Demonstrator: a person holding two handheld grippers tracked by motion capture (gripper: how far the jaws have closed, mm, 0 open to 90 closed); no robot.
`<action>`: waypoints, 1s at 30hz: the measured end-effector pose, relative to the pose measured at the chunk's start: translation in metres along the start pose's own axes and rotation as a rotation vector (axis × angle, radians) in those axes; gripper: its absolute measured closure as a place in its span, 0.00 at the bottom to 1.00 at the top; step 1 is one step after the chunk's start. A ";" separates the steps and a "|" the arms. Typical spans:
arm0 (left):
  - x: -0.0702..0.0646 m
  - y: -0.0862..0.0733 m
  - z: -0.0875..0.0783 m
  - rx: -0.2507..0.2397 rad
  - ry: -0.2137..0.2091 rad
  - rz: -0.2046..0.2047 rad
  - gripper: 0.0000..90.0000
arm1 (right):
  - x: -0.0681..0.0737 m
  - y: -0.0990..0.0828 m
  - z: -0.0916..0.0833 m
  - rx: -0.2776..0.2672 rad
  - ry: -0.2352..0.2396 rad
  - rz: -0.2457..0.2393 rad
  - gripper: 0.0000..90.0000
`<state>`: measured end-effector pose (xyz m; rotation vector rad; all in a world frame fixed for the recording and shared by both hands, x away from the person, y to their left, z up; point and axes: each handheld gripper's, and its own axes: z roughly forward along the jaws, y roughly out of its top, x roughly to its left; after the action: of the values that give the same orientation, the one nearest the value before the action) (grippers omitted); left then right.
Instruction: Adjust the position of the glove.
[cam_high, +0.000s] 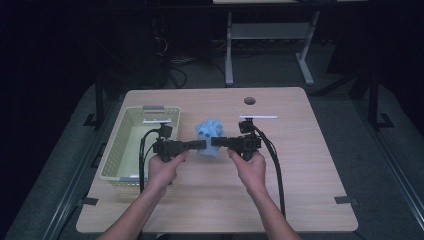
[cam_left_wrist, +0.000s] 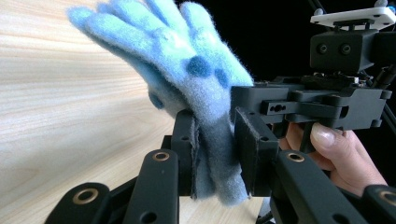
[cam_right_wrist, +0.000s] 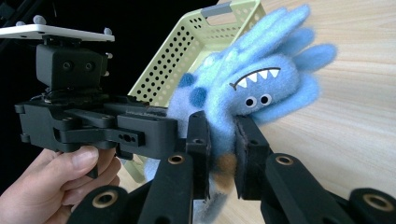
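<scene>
While both grippers are clamping on it from opposite sides, the glove (cam_high: 208, 138) is hanging between them above the middle of the table (cam_high: 310, 165), just right of the basket (cam_high: 116, 145). It is looking like a fleecy blue thing with darker spots, a stitched toothy mouth and two small eyes on one face, so it is probably going to handle as light, soft and floppy, sagging wherever it is not being held. The left gripper (cam_left_wrist: 217, 154) is squeezing the greyish cuff end between its pads, and the right gripper (cam_right_wrist: 220, 154) is pinching the same lower part, where a small tan patch is showing. Judging from the fuzz, the fabric is giving the pads plenty of friction, so slipping is seeming unlikely, though a thin pinch could be catching one layer alone. The cuff is looking like the best place to grip, since the fingers are splaying loosely upward. No brand, label or readable writing is showing on the glove, the basket or the grippers.
</scene>
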<state>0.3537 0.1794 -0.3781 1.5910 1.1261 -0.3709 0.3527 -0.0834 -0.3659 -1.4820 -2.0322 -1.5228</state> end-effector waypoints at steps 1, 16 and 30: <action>0.000 0.000 0.000 0.000 0.000 0.000 0.78 | 0.001 0.001 0.001 0.002 -0.002 -0.001 0.87; 0.006 0.011 -0.020 -0.016 -0.006 0.014 0.78 | 0.013 0.012 0.013 0.001 0.012 -0.003 0.87; 0.012 0.011 -0.055 -0.049 0.040 0.032 0.78 | 0.034 0.018 0.042 0.029 0.055 -0.033 0.87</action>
<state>0.3516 0.2345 -0.3611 1.5776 1.1306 -0.2903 0.3666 -0.0304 -0.3518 -1.3870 -2.0485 -1.5223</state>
